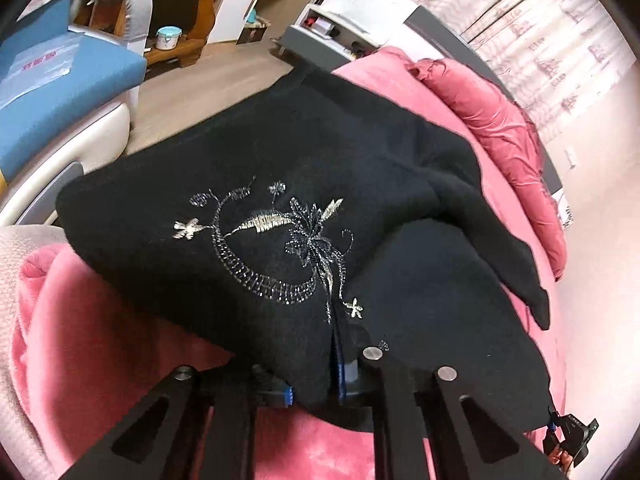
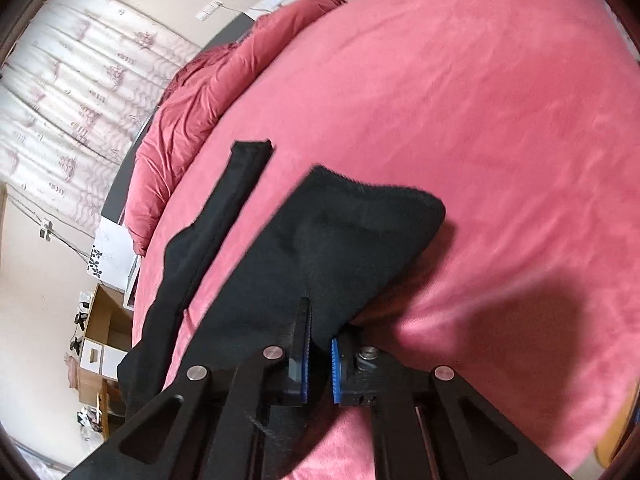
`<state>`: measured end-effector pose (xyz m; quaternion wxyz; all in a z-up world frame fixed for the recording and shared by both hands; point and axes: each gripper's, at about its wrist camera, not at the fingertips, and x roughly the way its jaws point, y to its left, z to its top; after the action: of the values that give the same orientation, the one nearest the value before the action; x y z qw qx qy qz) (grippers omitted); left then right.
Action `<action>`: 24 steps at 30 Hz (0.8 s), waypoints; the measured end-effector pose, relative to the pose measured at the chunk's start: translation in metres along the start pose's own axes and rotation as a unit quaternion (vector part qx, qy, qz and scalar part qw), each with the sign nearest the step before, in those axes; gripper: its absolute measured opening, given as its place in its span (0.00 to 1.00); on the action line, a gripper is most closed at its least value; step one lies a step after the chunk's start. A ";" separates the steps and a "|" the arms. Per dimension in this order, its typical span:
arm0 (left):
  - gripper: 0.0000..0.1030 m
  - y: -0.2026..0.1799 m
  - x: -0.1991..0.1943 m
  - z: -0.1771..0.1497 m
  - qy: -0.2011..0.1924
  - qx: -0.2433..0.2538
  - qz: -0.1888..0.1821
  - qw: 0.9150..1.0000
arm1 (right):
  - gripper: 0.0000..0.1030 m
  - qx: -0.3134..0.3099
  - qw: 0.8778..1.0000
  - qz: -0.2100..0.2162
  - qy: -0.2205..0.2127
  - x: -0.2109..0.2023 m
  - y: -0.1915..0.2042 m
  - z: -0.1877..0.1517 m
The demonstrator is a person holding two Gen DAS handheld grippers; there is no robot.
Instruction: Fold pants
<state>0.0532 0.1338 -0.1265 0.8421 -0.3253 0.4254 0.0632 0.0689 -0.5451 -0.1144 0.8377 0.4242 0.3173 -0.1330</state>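
Note:
Black pants [image 1: 304, 152] with silver embroidery [image 1: 276, 240] lie spread on a pink bed cover [image 1: 100, 340]. In the left wrist view my left gripper [image 1: 314, 384] is shut on a pinched fold at the near edge of the pants, just below the embroidery. In the right wrist view my right gripper [image 2: 321, 360] is shut on a black pant leg [image 2: 344, 240], whose hem end rises off the bed cover [image 2: 480, 120] beyond the blue pads [image 2: 335, 368]. The other pant leg [image 2: 224, 208] lies flat to the left as a narrow strip.
A bunched red duvet [image 1: 500, 128] runs along the far side of the bed, with patterned curtains [image 1: 540, 28] behind it. A blue and white armchair [image 1: 60, 92], a wooden shelf [image 1: 188, 12] and a grey nightstand [image 1: 320, 40] stand on the floor beyond the bed.

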 end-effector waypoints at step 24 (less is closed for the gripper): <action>0.20 -0.013 -0.004 -0.032 0.091 0.083 0.015 0.992 | 0.11 0.009 0.995 -0.103 0.001 -0.044 -0.076 -0.006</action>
<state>0.0340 0.1050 -0.1309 0.8232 -0.2521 0.5085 0.0104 -0.0046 -0.5886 -0.1366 0.8155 0.3965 0.3592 -0.2208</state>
